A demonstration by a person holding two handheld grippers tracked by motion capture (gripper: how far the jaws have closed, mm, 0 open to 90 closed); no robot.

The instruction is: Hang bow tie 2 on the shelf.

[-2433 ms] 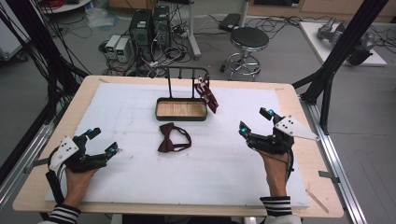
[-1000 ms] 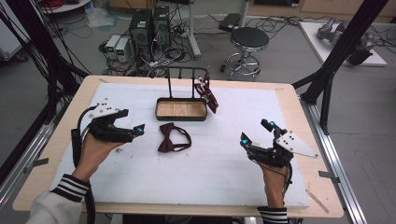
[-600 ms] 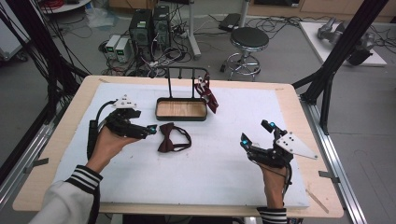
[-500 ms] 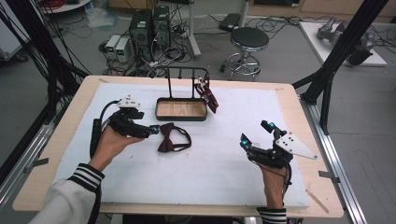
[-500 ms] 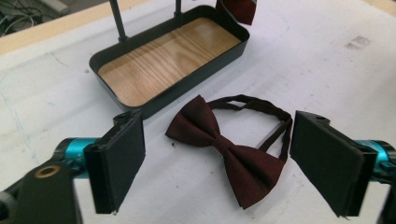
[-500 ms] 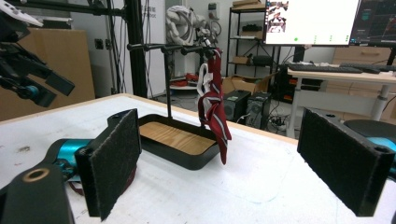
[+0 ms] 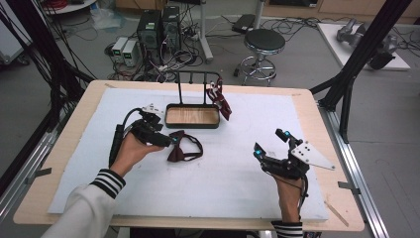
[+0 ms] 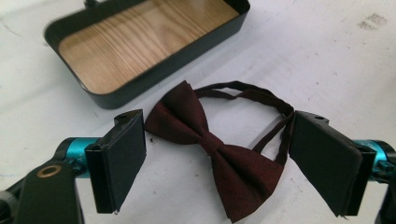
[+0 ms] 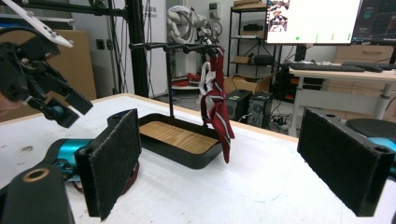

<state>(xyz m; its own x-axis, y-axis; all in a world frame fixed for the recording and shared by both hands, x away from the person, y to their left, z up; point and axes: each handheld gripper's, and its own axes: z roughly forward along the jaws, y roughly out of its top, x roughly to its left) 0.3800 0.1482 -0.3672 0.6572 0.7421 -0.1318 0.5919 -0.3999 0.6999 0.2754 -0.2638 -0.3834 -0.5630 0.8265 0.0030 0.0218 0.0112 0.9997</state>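
A dark red bow tie (image 7: 184,147) lies flat on the white mat, just in front of the black tray. My left gripper (image 7: 171,141) has reached its left end. In the left gripper view the bow tie (image 8: 210,144) lies between the two pads (image 8: 119,158), which stand wide of it and do not press on it. The left gripper (image 8: 219,140) is open, and its jaws have just been closing a little. My right gripper (image 7: 270,142) rests open over the mat at the right, nothing between its pads (image 9: 112,158).
A black tray (image 7: 192,125) with a wooden floor stands behind the bow tie, and a black rack (image 7: 198,74) rises from its back. A red striped tie (image 7: 220,101) hangs from the rack's right end. The white mat (image 7: 228,198) covers the table.
My left hand has moved right and a little down across the mat, up to the bow tie. The right hand has stayed put.
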